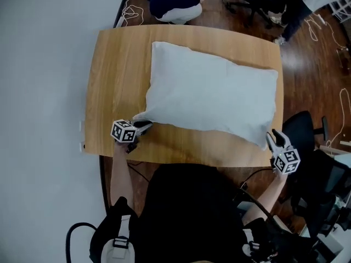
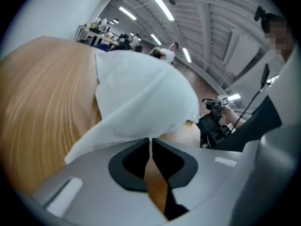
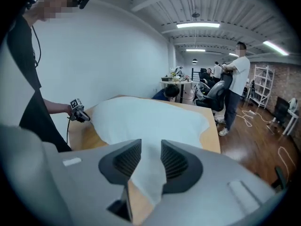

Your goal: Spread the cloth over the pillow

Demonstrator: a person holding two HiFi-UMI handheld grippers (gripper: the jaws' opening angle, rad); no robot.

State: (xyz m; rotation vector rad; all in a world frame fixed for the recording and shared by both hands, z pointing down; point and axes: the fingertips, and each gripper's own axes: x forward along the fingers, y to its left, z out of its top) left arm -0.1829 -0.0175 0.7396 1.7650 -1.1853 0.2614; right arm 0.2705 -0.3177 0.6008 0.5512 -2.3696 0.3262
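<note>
Torso: person's black-clad upper body (image 1: pixel 186 212) fills the lower edge of the head view, with an arm reaching towards each near corner of the table.
Left gripper: grey hand-held left gripper (image 1: pixel 143 126) with a marker cube sits at the near-left corner of the cloth. In the left gripper view (image 2: pixel 150 142) its jaws are pressed together, with a thin edge of the cloth nipped between the tips.
Table: light wooden table (image 1: pixel 118 64) with rounded corners, bare along its left side and near edge.
Cloth: large white fabric cloth (image 1: pixel 214 95) lies across the middle of the table, puffed upward and almost free of creases. Its near-left corner is drawn to a point at the left gripper.
Pillow: none of the pillow's own surface shows. The rounded swell suggests it lies wholly beneath the cloth.
Right gripper: matching grey right gripper (image 1: pixel 274 137) hangs just off the table's near-right corner. In the right gripper view (image 3: pixel 146 154) the jaws stand apart, and a strip of the cloth's corner hangs between the ribbed pads, apparently loose rather than squeezed.
Surroundings: person in dark blue (image 1: pixel 173 1) crouches beyond the far edge, and a black office chair (image 1: pixel 304 130) stands at the right.
Progress: covering appears essentially done. What seems left is letting go of the near-left corner and clearing the right corner from the jaws.
</note>
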